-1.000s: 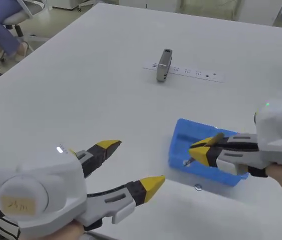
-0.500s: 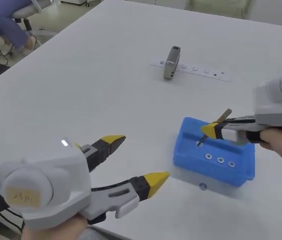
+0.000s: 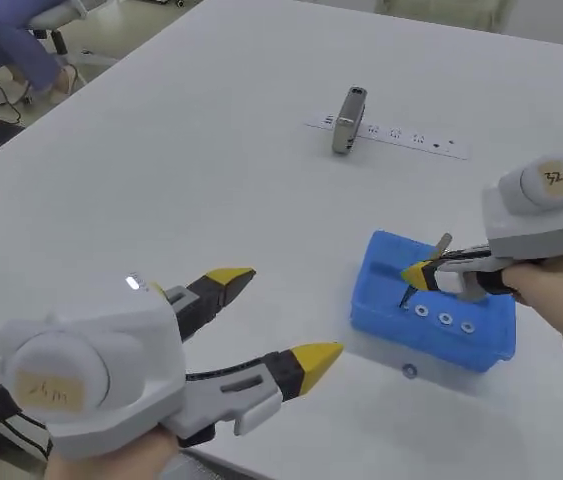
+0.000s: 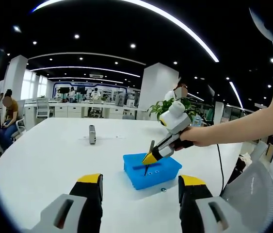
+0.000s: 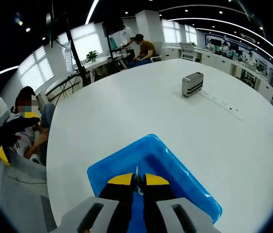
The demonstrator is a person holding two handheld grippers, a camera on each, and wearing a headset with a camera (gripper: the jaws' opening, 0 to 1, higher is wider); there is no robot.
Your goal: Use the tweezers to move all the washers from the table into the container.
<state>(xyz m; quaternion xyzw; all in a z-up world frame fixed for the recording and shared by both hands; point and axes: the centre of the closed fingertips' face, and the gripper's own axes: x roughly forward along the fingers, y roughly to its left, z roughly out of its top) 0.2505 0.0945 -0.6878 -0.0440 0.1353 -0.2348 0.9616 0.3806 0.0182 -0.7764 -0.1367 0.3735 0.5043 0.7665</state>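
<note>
Washer (image 3: 408, 371) on the table lies lower centre, just below the container's (image 3: 376, 322) near wall; my right gripper (image 3: 419, 275), clamped on the tweezers (image 3: 405, 294), hangs above it; left gripper (image 3: 291, 312) gapes, farther off.

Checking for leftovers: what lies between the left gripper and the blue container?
One washer on the table, close to the container; the left gripper view and head view show it.
</note>
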